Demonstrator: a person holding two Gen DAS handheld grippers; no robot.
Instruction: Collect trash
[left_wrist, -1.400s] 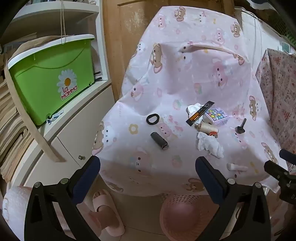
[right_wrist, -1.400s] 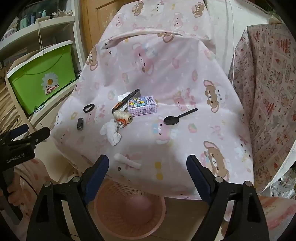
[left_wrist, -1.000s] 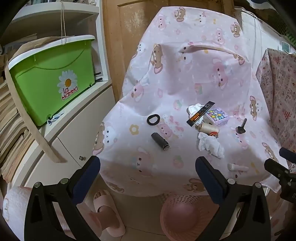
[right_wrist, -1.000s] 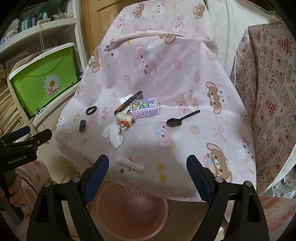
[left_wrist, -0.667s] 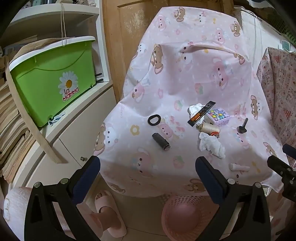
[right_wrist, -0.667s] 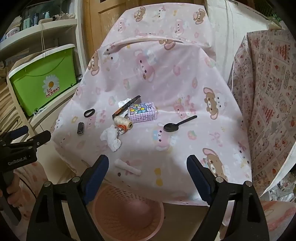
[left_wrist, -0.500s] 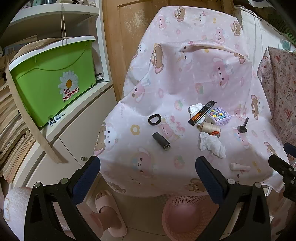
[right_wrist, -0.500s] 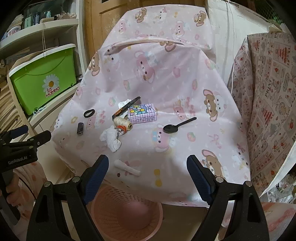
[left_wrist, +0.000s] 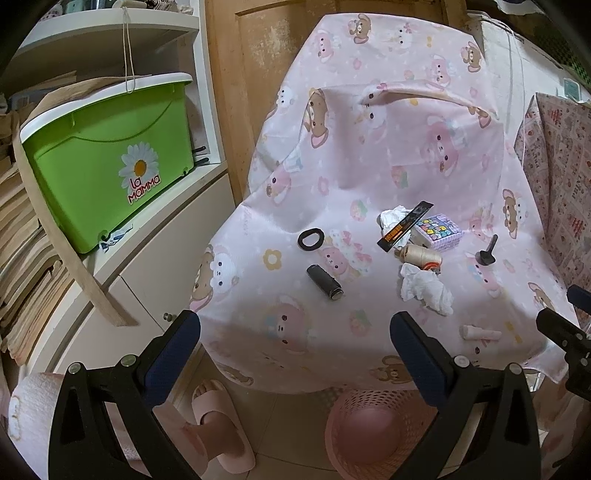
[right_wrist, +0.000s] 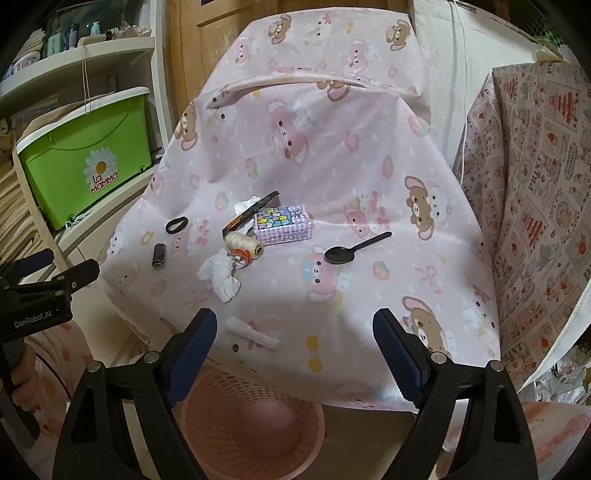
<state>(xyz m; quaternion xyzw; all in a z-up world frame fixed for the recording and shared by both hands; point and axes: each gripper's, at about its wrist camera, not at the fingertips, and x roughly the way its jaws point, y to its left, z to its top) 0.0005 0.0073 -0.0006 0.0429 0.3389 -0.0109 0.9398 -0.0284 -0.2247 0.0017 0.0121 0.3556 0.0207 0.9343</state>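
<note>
Pink cartoon-print cloth (right_wrist: 332, 177) with scattered items; both grippers held off, jaws spread and empty.
Left gripper (left_wrist: 295, 345); black ring (right_wrist: 176, 225); dark cylinder (right_wrist: 159, 256); crumpled white tissue (right_wrist: 220, 274) beside cream thread spool (right_wrist: 243, 243); rolled white paper (right_wrist: 251, 333) near cloth edge, above pink mesh basket (right_wrist: 221, 421); right gripper (right_wrist: 295, 341); black plastic spoon (right_wrist: 354, 249).
</note>
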